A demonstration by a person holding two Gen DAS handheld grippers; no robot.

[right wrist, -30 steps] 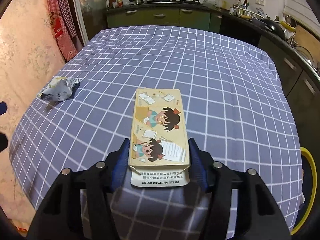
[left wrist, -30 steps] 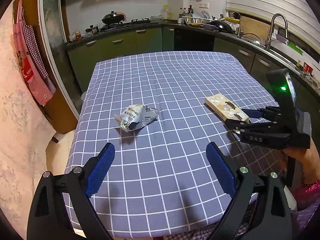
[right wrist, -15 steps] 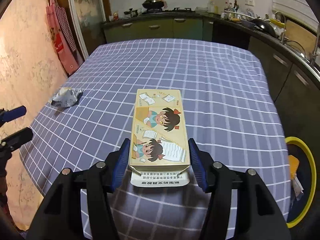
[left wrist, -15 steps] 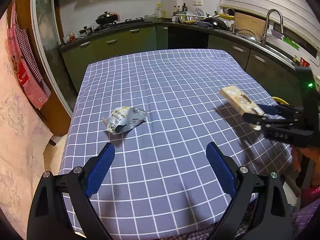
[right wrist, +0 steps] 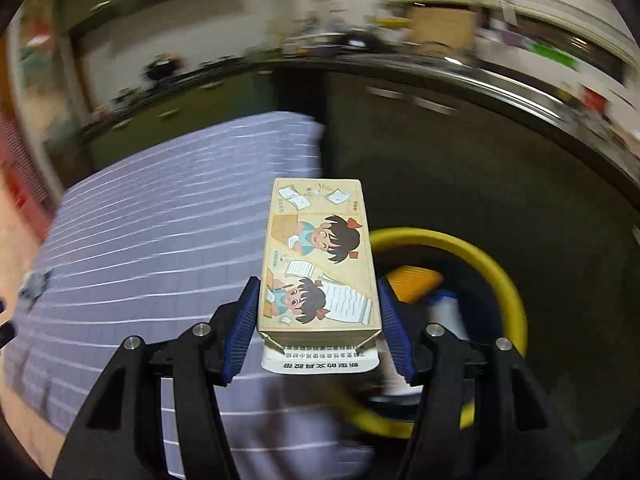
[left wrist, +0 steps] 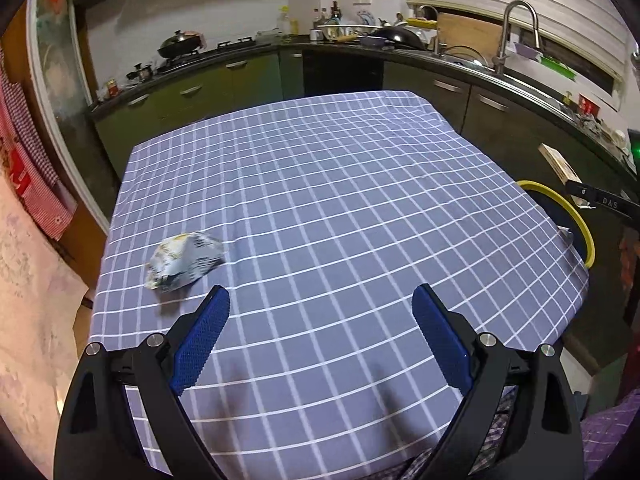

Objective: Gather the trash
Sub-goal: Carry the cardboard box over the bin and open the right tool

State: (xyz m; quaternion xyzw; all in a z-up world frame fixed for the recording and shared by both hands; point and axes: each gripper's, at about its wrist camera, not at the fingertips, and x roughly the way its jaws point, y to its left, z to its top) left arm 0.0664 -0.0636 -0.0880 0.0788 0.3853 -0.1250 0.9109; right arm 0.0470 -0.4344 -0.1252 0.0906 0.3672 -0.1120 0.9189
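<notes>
My right gripper (right wrist: 318,308) is shut on a flat cardboard box with cartoon children (right wrist: 316,256) and holds it in the air over a yellow-rimmed bin (right wrist: 480,256) beside the table. The box (left wrist: 558,164) and bin rim (left wrist: 568,208) also show at the right of the left wrist view. My left gripper (left wrist: 320,320) is open and empty above the near part of the checked tablecloth (left wrist: 340,200). A crumpled silver snack wrapper (left wrist: 184,260) lies on the cloth just ahead and left of its left finger.
Dark green kitchen cabinets and a counter (left wrist: 240,76) with a stove, pans and a sink (left wrist: 516,28) run behind and to the right of the table. A red checked apron (left wrist: 28,184) hangs at the left. Trash lies inside the bin (right wrist: 412,280).
My right gripper has carried the box off the table to the right, over the bin. My left gripper has shifted so the wrapper sits closer to its left finger.
</notes>
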